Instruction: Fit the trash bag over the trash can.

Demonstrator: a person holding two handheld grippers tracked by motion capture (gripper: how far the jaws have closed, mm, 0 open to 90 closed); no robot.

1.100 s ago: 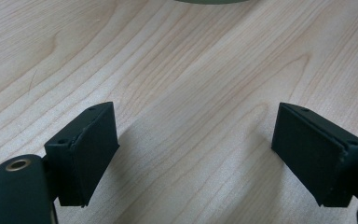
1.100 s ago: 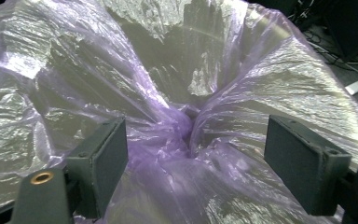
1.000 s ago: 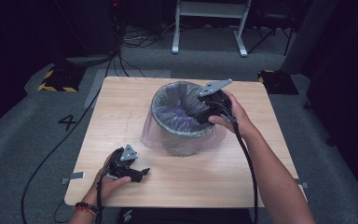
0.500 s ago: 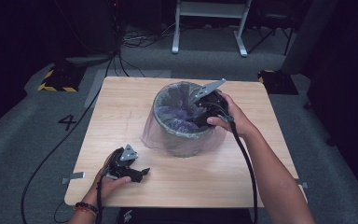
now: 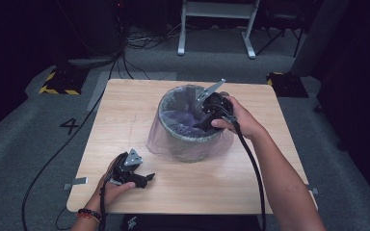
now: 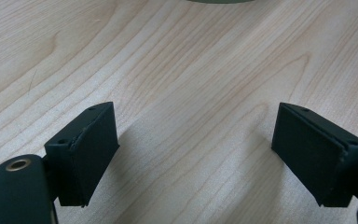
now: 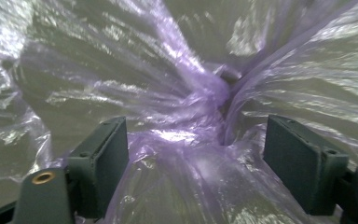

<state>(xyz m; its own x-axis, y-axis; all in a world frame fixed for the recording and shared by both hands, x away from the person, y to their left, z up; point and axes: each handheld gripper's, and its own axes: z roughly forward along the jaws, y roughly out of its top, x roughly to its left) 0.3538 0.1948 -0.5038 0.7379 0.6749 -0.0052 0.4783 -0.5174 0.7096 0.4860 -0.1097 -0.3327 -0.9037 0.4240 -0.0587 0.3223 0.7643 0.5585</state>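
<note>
Wooden table (image 5: pixel 125 115) on grey carpet holds a round bin (image 5: pixel 189 139) lined with a purple plastic bag (image 7: pixel 186 102), near its middle. Right gripper (image 5: pixel 203 121) dips inside the bin, jaws wide, having just closed slightly, bag folds bunched between them. Left gripper (image 5: pixel 143 180) rests on the table's near edge, jaws wide around nothing

Bin (image 5: pixel 189 144) stands just past the worktop's (image 5: pixel 125 110) centre, liner bag (image 5: pixel 183 120) in it and draped over its rim | right hand-held gripper (image 5: pixel 203 122) dips into the bin from 3 o'clock, amid the bag's folds | left hand-held gripper (image 5: pixel 147 180) rests on the worktop at 7 o'clock, well apart from the bin
</note>
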